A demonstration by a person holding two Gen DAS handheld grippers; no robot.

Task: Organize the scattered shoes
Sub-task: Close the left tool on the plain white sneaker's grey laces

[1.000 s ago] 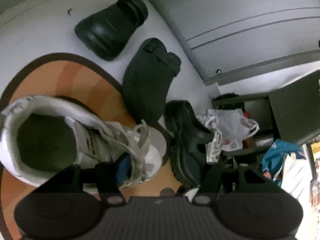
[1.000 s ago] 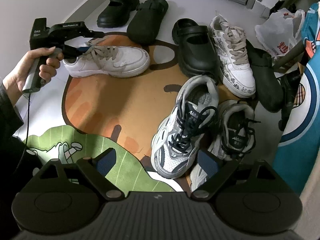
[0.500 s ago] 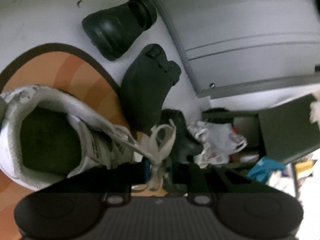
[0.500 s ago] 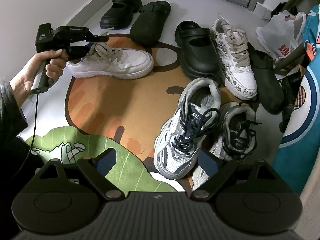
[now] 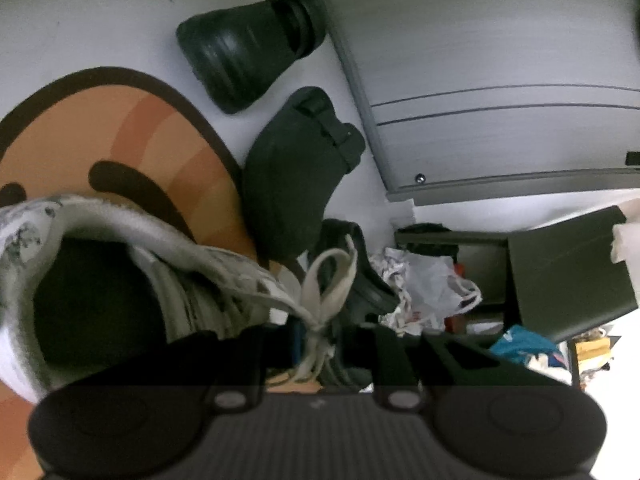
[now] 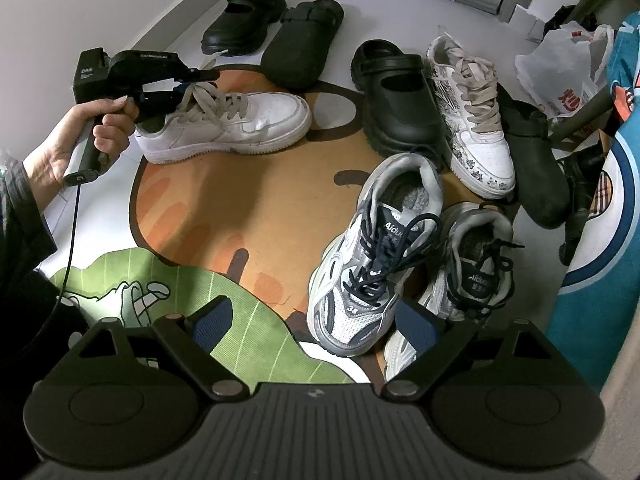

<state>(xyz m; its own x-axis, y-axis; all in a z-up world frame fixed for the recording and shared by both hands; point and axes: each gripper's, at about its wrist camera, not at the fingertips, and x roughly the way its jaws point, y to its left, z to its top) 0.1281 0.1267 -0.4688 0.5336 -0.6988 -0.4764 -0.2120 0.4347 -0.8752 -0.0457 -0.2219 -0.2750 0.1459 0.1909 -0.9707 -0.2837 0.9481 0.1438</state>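
Currently the left gripper is clamped on the laces and tongue of the white sneaker, heel end raised a bit, toe pointing to 3 o'clock over the orange mat. In the left wrist view that gripper has its fingers pinched on the lace knot, with the sneaker opening filling the 9 o'clock side. The person's left hand wraps the handle at 9 o'clock in the right wrist view.

Right gripper hangs spread wide, gripping nothing, over the green part of the mat at 6 o'clock, its right finger just beside the grey running shoe. Second grey running shoe lies touching it at 4 o'clock.

Black clog sits at 1 o'clock, side by side with the patterned white sneaker. Dark slipper lies beyond that at 3 o'clock. Black clog with strap and dark suede clog rest together at 12 o'clock, off the mat, on the pale floor. Same pair in the left wrist view: black clog with strap, suede clog.

White plastic bag at 2 o'clock, near the grey cabinet.
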